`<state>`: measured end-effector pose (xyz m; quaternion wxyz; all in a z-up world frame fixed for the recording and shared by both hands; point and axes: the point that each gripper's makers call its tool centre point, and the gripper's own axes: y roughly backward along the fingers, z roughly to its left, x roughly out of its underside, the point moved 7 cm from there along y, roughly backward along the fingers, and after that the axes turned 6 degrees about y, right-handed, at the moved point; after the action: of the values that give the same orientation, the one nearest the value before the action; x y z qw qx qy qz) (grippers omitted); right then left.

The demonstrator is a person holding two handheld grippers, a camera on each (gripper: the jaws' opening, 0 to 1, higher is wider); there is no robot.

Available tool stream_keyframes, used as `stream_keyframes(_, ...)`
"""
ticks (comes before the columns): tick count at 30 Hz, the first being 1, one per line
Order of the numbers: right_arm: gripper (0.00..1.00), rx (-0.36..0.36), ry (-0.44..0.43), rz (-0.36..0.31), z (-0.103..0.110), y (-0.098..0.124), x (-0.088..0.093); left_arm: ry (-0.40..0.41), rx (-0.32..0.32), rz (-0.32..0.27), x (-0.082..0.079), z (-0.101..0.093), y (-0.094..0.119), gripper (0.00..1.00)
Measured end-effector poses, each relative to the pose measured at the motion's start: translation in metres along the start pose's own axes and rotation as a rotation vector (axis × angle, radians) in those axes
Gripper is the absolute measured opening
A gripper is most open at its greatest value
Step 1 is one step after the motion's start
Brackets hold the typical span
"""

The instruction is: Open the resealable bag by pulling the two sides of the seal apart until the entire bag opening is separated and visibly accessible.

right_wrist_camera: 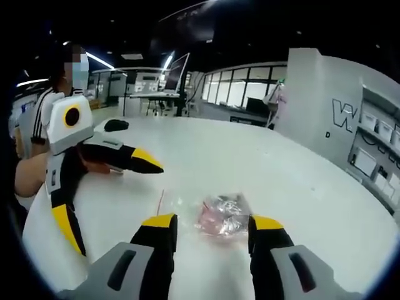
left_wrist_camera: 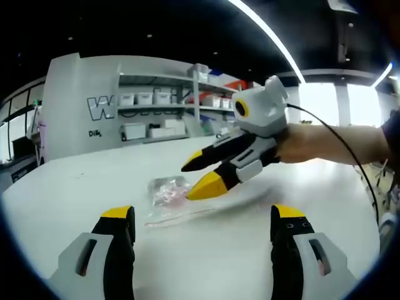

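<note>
- Bag [left_wrist_camera: 167, 199]: clear resealable pouch lying flat on the white table [left_wrist_camera: 300, 194], at about 11 o'clock from the left gripper [left_wrist_camera: 205, 224] in the left gripper view; in the right gripper view the bag [right_wrist_camera: 220, 215] sits just ahead of and between the jaws of the right gripper [right_wrist_camera: 213, 229].
- Contents: small pinkish items bunched at one end (too blurred to name).
- Handling, judged: light, thin, limp film, likely slick; it would slide on the table and crumple if pinched hard. Contents probably shift when lifted.
- Hold points, judged: the thin reddish line along the bag's flat end appears to be the seal; each gripper should take one lip beside that line, near its middle, away from the bulge.
- Left gripper: jaws spread wide, holding nothing, near the bag but apart from it.
- Right gripper: jaws spread, tips beside the bag, nothing pinched.
- Surroundings: shelving [left_wrist_camera: 156, 106] with white bins at 12 o'clock in the left gripper view, well apart; a dark object [right_wrist_camera: 116, 125] on the table at 10 o'clock in the right gripper view, well apart.
- Obstructions: nothing stands between jaws and bag.
</note>
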<state>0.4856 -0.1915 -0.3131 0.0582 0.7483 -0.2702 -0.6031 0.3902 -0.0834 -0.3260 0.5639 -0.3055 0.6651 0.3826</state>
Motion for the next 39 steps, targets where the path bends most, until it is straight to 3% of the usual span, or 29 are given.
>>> stream_keyframes(39,0.38,-0.01,0.071,0.042,-0.002,-0.014,-0.005,0.0,0.0,0.002,0.0,-0.001,0.0,0.88)
